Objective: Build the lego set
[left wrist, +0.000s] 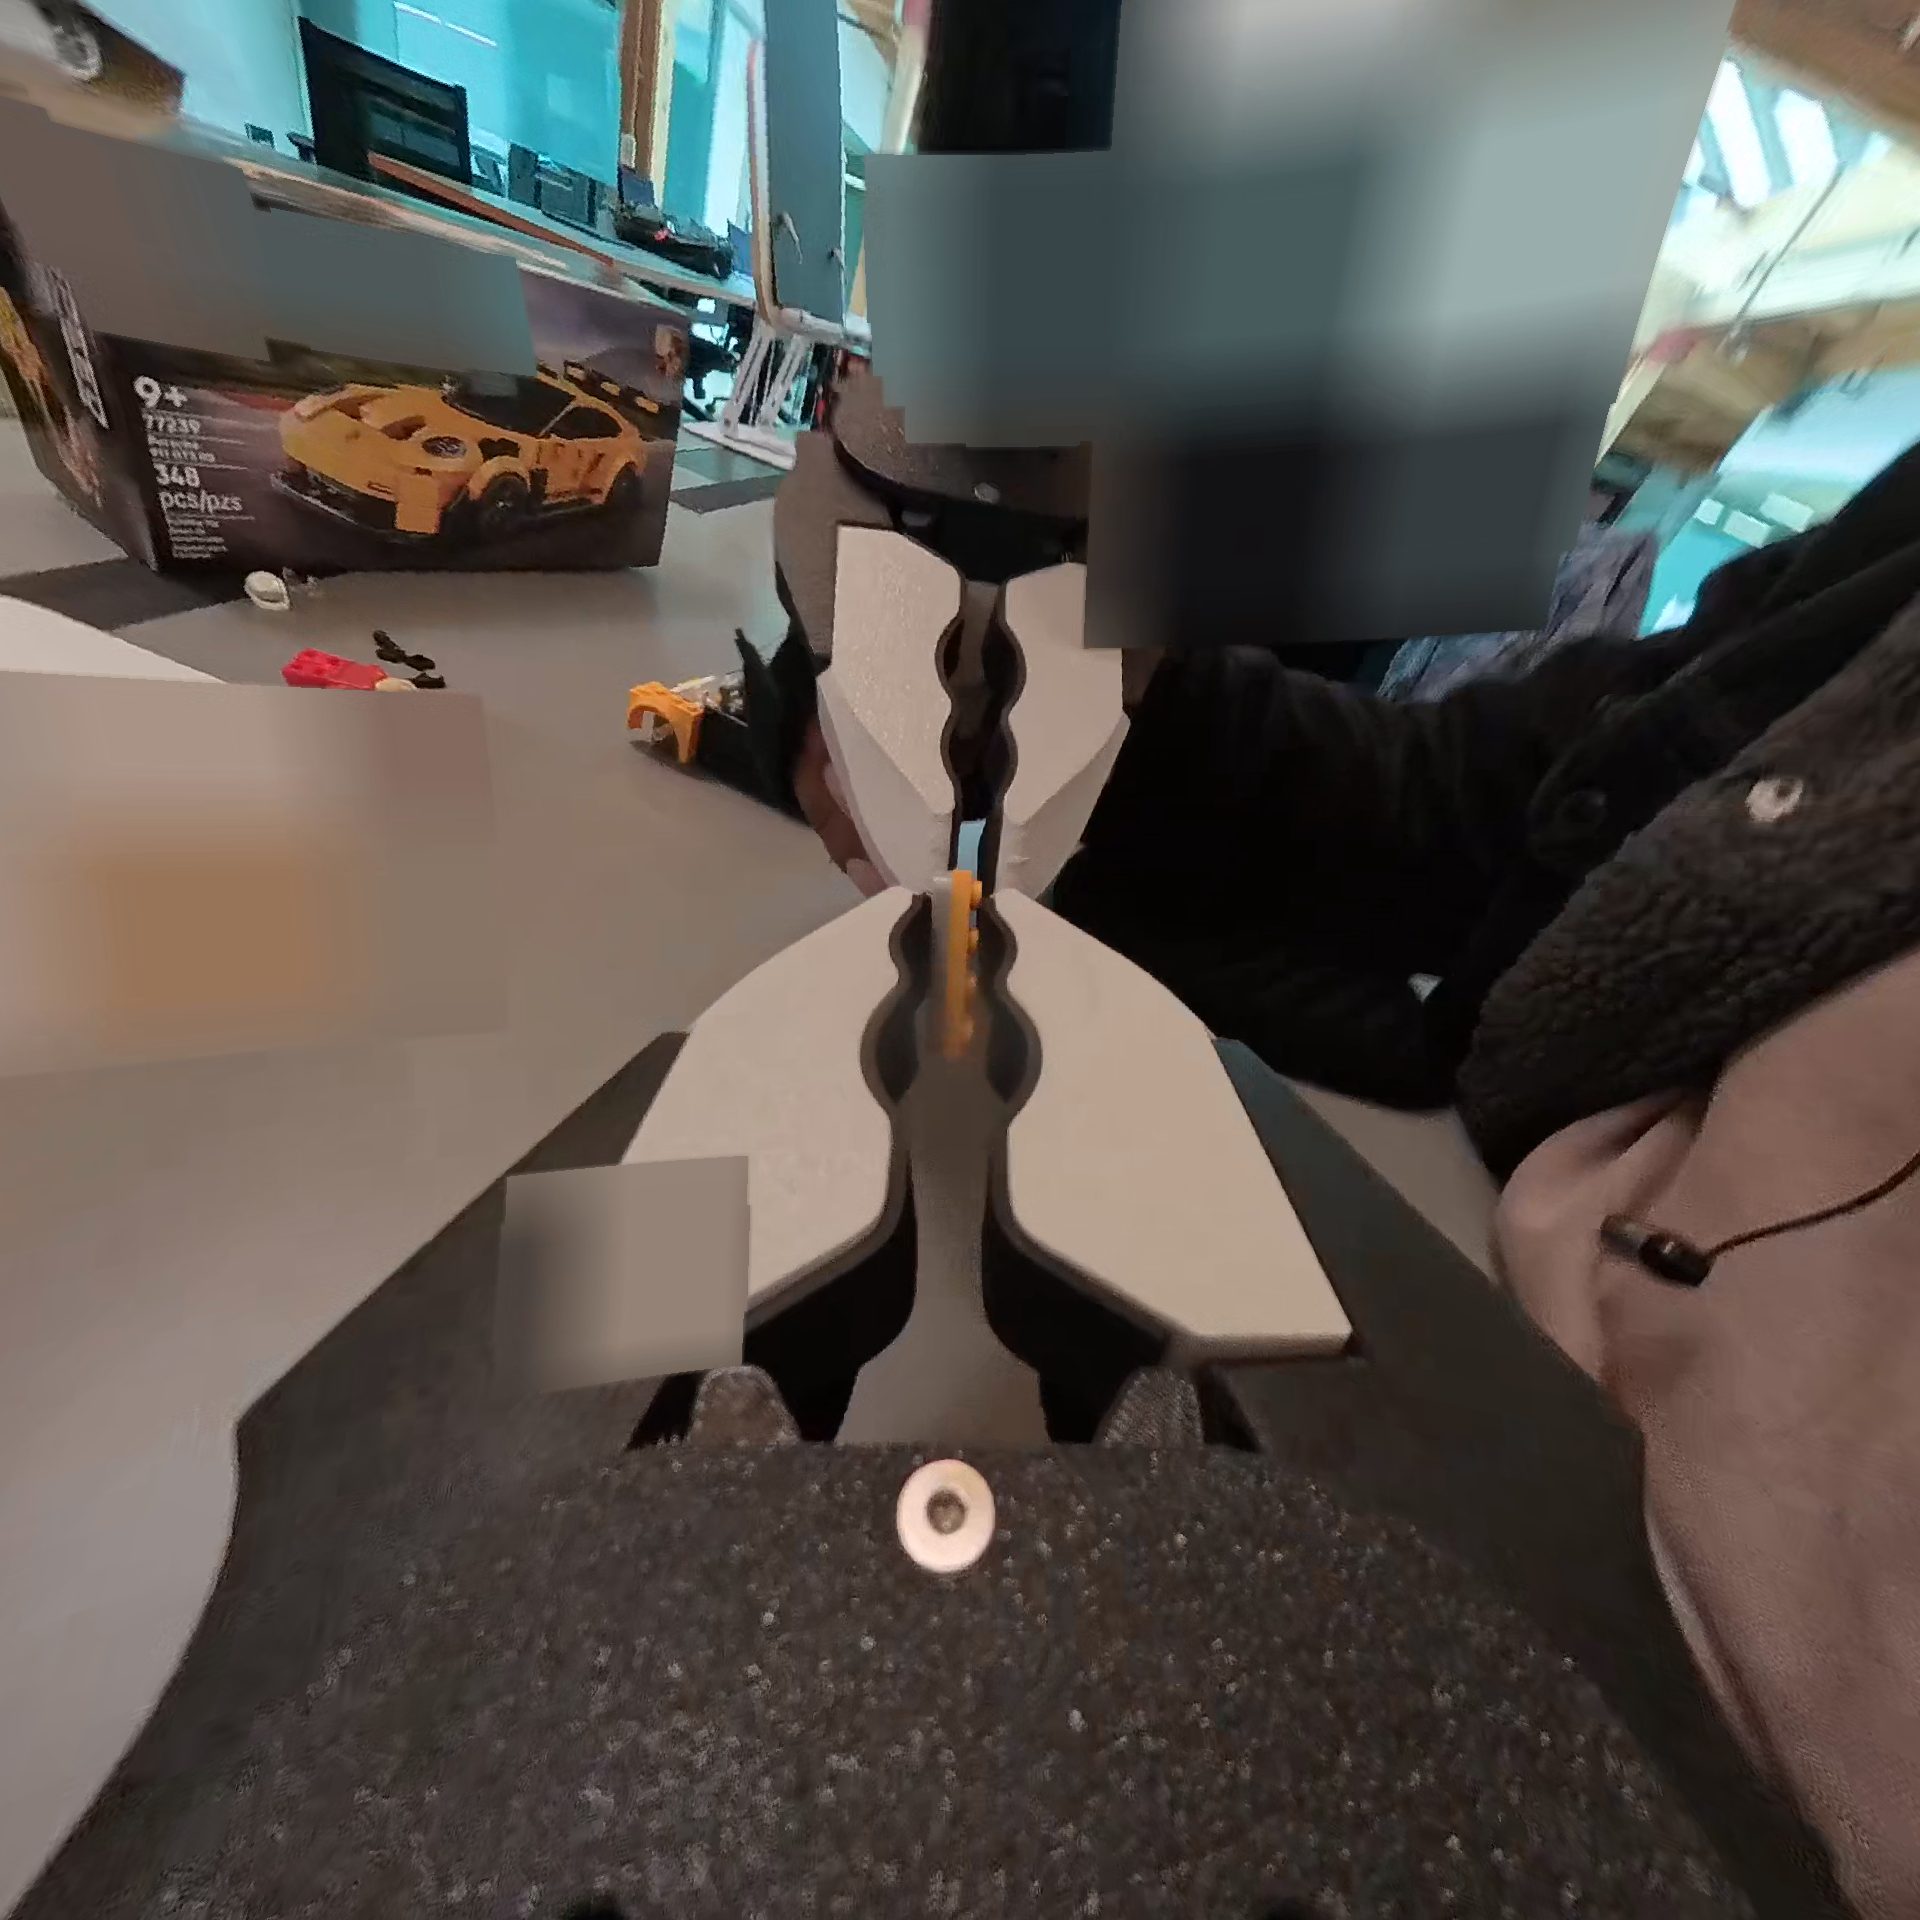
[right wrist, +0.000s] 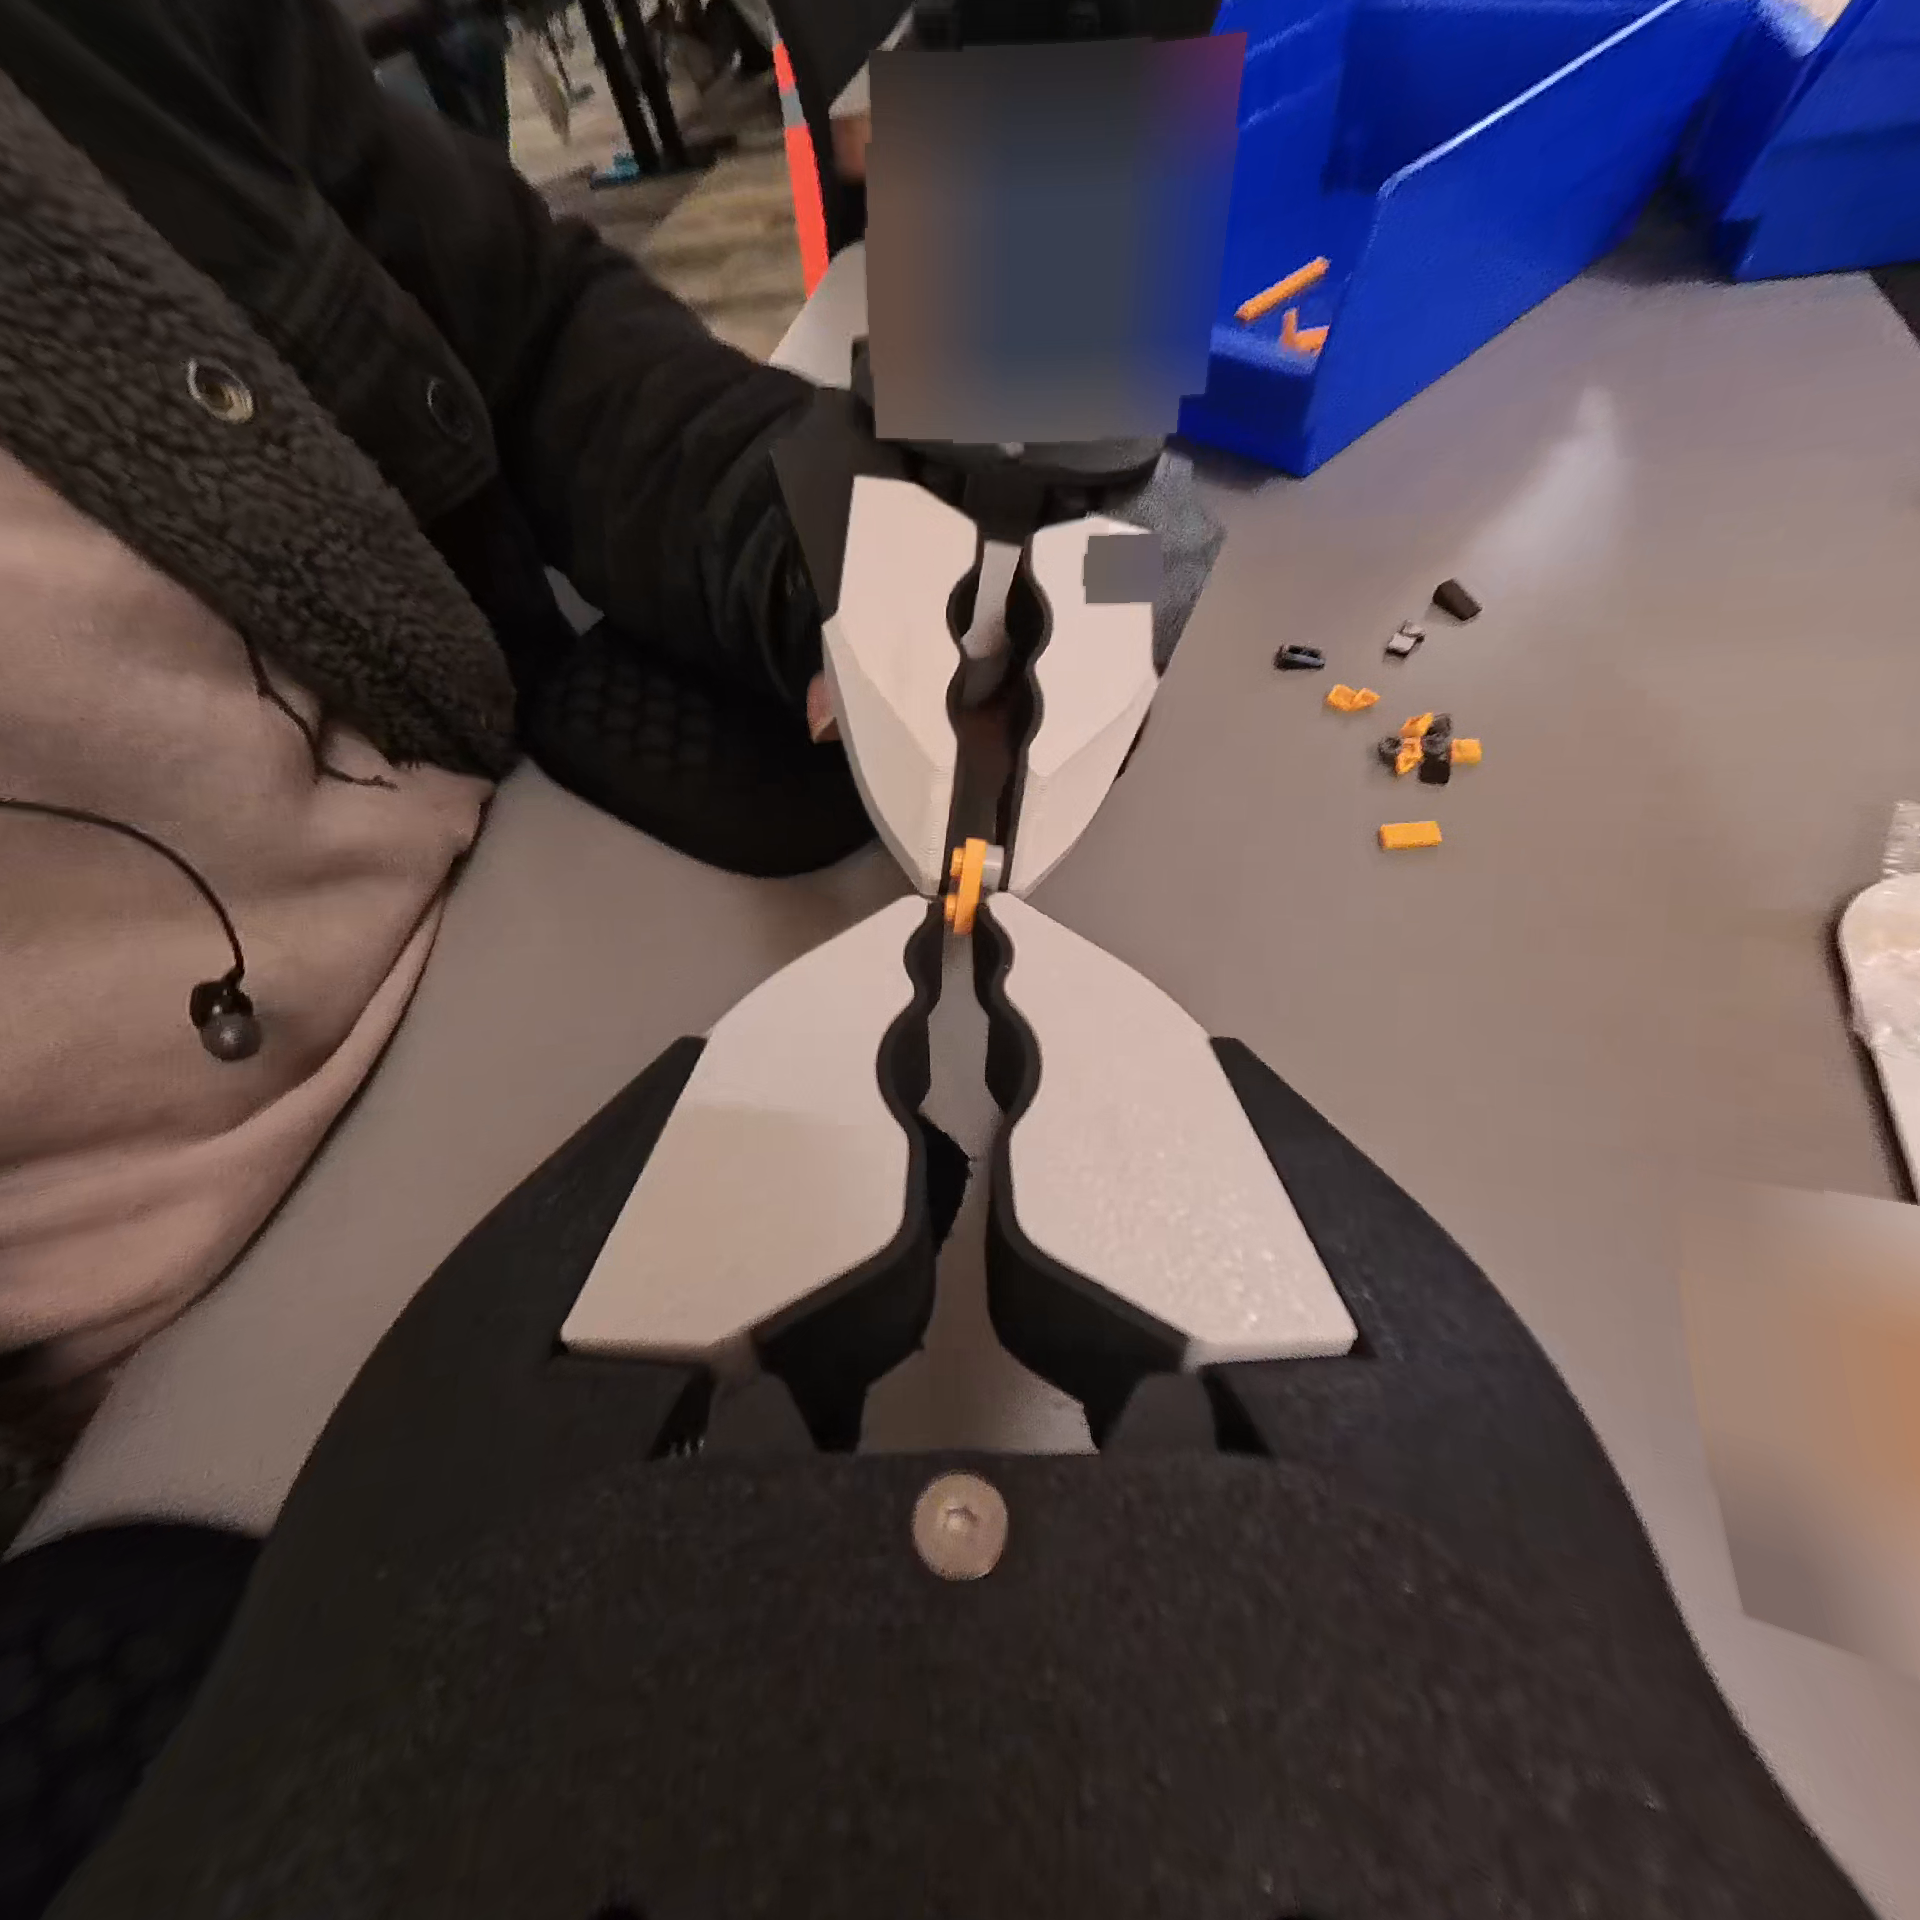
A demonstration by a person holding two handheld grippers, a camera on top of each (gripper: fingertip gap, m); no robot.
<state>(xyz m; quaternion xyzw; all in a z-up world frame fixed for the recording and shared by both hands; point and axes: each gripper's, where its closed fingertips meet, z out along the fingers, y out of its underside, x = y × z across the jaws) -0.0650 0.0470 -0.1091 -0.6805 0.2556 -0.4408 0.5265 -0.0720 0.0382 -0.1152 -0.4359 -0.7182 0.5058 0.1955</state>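
My two grippers meet tip to tip above the grey table (left wrist: 312, 1195). My left gripper (left wrist: 954, 902) is shut on a thin orange plate (left wrist: 956, 966) held on edge, studs to the right. My right gripper (right wrist: 961, 912) is shut on the other end of the same orange plate (right wrist: 966, 883). A small grey piece (right wrist: 993, 858) sits on the plate's smooth side, in the gap between the two sets of tips. The right gripper (left wrist: 971, 864) faces the left wrist view; the left gripper (right wrist: 971, 868) faces the right wrist view.
The set's box (left wrist: 416, 468) stands at the back left, with a red brick (left wrist: 322, 668) and a partly built orange and black car (left wrist: 696, 717) in front. Blue bins (right wrist: 1455, 260), loose orange and black pieces (right wrist: 1423, 748) and a plastic bag (right wrist: 1881, 987) lie right. A person's dark jacket (right wrist: 312, 312) is close. Less than 4 cm separates the two grippers' tips.
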